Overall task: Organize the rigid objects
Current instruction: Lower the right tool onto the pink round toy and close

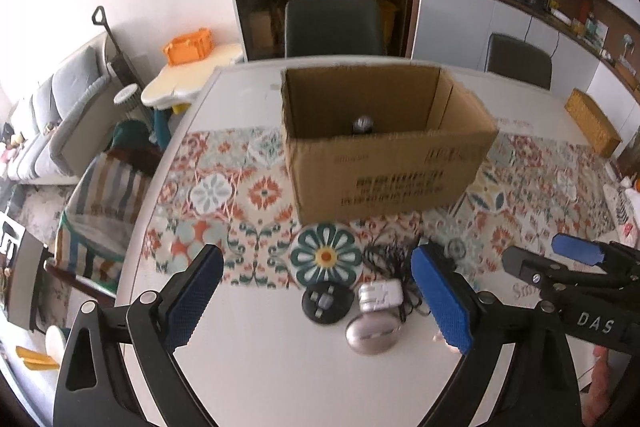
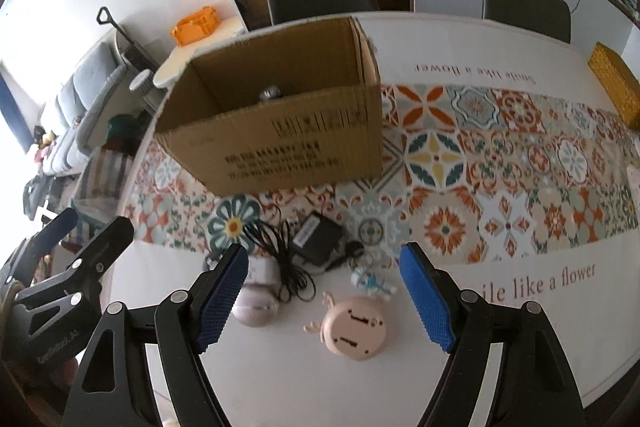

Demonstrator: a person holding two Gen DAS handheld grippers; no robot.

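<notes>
Left wrist view: my left gripper (image 1: 316,291) has its fingers spread wide, empty, above a black disc (image 1: 327,303) and silver mouse (image 1: 372,333) on the tabletop (image 1: 280,367). My right gripper (image 2: 324,293) fingers also stand apart over a pink gadget (image 2: 355,327). Beyond them sits the cardboard box (image 2: 280,131).

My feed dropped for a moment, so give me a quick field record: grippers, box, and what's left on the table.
left gripper: open, nothing between its pads
right gripper: open, nothing held
cardboard box: upright on the patterned runner, top open, one silvery object inside
loose items in front of box: black adapter with tangled cord, black disc, silver gadget, pink round gadget, small blue-white figure
table edge: yellow woven box
</notes>
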